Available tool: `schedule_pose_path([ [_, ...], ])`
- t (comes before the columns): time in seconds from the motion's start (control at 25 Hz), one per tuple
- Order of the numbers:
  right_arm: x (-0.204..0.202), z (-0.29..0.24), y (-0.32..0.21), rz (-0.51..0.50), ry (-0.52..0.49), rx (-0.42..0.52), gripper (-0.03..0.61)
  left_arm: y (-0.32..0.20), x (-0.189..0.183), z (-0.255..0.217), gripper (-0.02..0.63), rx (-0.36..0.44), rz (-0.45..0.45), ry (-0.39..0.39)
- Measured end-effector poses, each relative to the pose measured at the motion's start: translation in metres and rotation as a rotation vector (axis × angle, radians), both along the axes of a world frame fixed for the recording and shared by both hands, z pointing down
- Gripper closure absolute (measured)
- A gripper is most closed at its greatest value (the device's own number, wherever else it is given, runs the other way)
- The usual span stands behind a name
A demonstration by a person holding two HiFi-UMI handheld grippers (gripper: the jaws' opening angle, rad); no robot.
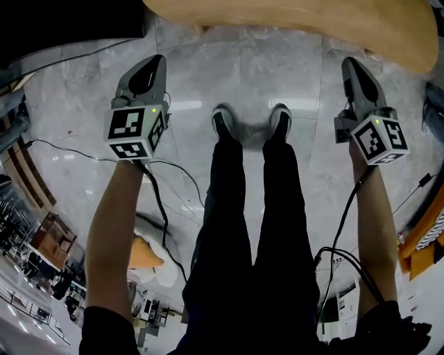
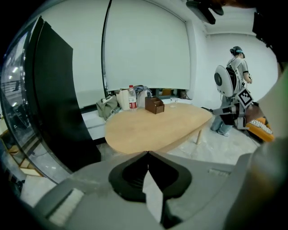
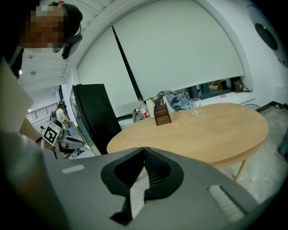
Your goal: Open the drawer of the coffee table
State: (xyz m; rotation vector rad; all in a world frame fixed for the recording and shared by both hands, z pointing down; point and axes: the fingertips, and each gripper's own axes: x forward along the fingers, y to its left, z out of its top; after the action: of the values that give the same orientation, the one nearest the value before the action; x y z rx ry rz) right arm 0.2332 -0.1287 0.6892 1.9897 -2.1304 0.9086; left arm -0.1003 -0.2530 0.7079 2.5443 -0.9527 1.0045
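1. The left gripper (image 1: 154,64) is a smooth grey moulded shell that tapers to a point. Its jaws are pressed together along a thin seam with nothing between them, and the ribbed black pads inside meet.
2. The right gripper (image 1: 351,65) has the same shape. Its jaws are also closed tip to tip and hold nothing.
3. Each gripper carries a cube (image 1: 135,128) printed with black-and-white square markers.
4. The coffee table (image 1: 298,17) stands just ahead of the person's shoes (image 1: 223,122), at the upper edge of the head view. It has a pale wooden worktop of rounded, egg-like outline with a thick curved rim, on slim wooden legs. No view shows its drawer.
5. At the far end of the worktop are a small dark-brown wooden box (image 3: 162,115), a clear plastic bottle (image 3: 142,108) with a red label, and a stemmed glass (image 3: 194,106).
6. The floor (image 1: 243,69) is polished grey marble-patterned tile.
7. A flat matt black panel (image 2: 58,117) stands beside the table, and a plain white roller blind (image 2: 144,45) hangs behind it.
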Motion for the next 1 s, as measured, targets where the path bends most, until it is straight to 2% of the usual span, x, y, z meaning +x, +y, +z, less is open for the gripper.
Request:
schedule_pose_path([
  [0.04,-0.002,0.014,-0.003,0.001,-0.021,0.003,0.574,0.000,0.002,0.013,0.611,-0.009,-0.002,0.006],
  [0.12,-0.011,0.040,-0.006,-0.003,-0.076,0.003,0.515,0.004,0.007,0.036,0.599,-0.031,-0.008,0.024],
  [0.2,-0.025,0.060,-0.007,-0.020,-0.134,0.001,0.500,0.008,0.009,0.054,0.574,-0.055,-0.014,0.034],
  [0.4,-0.048,0.106,-0.010,-0.079,-0.215,0.001,0.451,0.002,0.014,0.094,0.455,-0.095,-0.044,0.056],
  [0.72,-0.052,0.173,-0.033,-0.111,-0.248,0.002,0.400,-0.035,0.023,0.148,0.439,-0.062,-0.003,0.042],
  [0.76,-0.050,0.182,-0.035,-0.107,-0.260,0.008,0.392,-0.040,0.023,0.154,0.438,-0.056,-0.017,0.043],
  [1.0,-0.021,0.214,-0.060,-0.009,-0.395,0.091,0.323,-0.073,0.020,0.177,0.341,-0.058,-0.093,0.082],
])
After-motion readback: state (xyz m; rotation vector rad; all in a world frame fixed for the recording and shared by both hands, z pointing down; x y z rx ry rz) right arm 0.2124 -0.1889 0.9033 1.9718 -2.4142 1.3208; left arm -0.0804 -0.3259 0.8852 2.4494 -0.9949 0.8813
